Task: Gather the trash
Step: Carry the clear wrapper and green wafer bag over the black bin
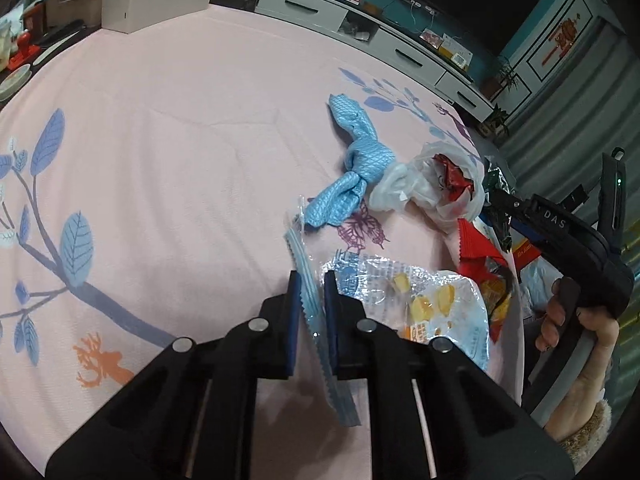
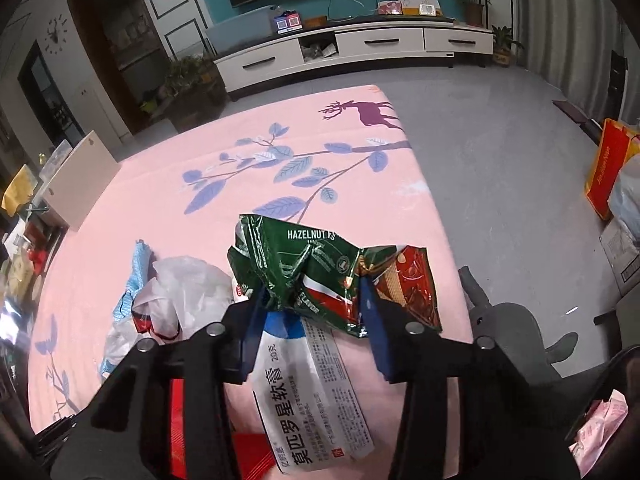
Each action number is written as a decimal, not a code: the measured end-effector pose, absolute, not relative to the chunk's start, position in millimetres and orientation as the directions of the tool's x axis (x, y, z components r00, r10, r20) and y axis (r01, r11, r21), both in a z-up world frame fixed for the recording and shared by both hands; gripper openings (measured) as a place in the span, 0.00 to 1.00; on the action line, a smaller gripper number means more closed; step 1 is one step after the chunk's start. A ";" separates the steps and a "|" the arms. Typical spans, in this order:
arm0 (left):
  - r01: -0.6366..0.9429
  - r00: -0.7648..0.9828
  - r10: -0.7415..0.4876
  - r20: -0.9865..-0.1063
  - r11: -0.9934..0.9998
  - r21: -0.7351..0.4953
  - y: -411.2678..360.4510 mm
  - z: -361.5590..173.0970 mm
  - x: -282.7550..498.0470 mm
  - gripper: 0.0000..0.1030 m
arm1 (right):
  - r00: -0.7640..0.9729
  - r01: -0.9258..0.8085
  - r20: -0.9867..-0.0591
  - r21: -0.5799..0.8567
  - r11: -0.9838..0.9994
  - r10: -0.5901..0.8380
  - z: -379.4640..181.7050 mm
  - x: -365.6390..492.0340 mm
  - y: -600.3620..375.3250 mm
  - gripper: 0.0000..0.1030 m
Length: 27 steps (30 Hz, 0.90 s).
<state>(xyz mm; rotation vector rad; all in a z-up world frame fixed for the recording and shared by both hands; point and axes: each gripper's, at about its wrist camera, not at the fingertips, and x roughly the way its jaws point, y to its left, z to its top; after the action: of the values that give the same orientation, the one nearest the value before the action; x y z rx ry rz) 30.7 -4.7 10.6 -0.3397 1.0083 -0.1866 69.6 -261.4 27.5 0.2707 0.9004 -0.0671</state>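
While left gripper (image 1: 311,284) jaws clamp clear wrapper (image 1: 404,304), right gripper (image 2: 316,300) jaws pinch "HAZELNUT" packet (image 2: 296,260).

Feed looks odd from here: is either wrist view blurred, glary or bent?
Left wrist: sharp, edges bowed by the fisheye, corners black, clear wrapper glinting. Right wrist: sharp, green wrapper shiny, cabinet curved, room dim.

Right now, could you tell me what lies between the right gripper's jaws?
In the right wrist view, the crumpled green hazelnut wafer wrapper sits between the right gripper's jaws, above a white ointment box.
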 end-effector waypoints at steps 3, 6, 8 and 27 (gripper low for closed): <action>0.003 0.539 -0.329 -0.775 0.921 -0.389 -3.0 15.9 29.3 0.12 | 0.656 0.162 -0.753 0.206 0.965 0.051 42.4 58.6 -261.3 0.35; 0.004 0.576 -0.340 -0.744 0.911 -0.413 4.8 27.8 23.6 0.12 | 0.706 0.150 -0.706 0.220 0.964 0.052 66.3 40.4 -261.0 0.35; 0.003 0.591 -0.348 -0.728 0.903 -0.429 10.0 33.3 20.6 0.12 | 0.741 0.143 -0.669 0.236 0.961 0.054 83.3 23.4 -261.7 0.35; 0.157 0.791 -0.426 -0.439 0.835 -0.527 27.3 137.9 -53.4 0.11 | 0.800 0.212 -0.599 0.336 0.918 0.034 109.9 -114.7 -273.8 0.35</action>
<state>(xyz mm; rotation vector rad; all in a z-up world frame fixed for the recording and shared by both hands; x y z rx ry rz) -53.4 27.3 137.9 -0.4916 0.5791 -0.3280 -114.7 -273.8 109.9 0.4040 0.6411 -0.0983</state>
